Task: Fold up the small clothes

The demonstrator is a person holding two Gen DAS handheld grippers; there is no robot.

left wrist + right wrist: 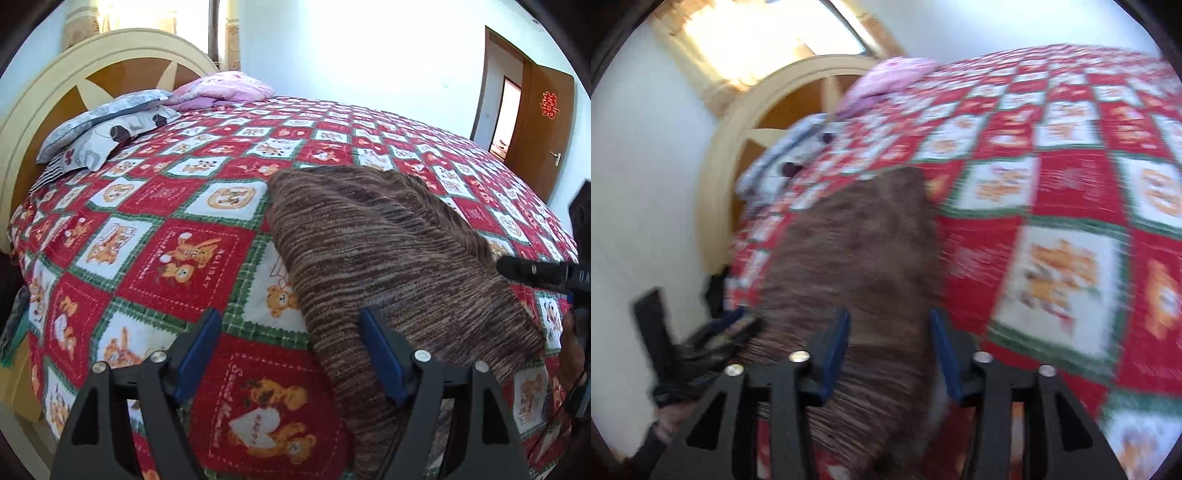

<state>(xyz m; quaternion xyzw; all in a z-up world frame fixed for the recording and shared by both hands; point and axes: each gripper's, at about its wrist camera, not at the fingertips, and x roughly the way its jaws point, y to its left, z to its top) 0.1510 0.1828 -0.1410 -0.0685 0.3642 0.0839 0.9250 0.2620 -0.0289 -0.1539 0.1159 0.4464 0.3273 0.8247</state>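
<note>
Grippers first: left gripper (288, 354) stands wide with nothing pinched, its right finger over the near-left edge of the brown knit garment (388, 251). Right gripper (888, 350), blurry, is about half open, knit between the fingers but apparently not clamped. Garment lies folded on the teddy-bear quilt (184, 258). I'd pinch both near corners evenly, fold toward the headboard (55, 96).

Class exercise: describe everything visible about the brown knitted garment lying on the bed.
The brown knitted garment looks like soft wool, streaked in brown and tan. It lies folded into a long slab on the red patchwork bedspread, its near end hanging over the bed's edge. Neither gripper grasps it.
</note>
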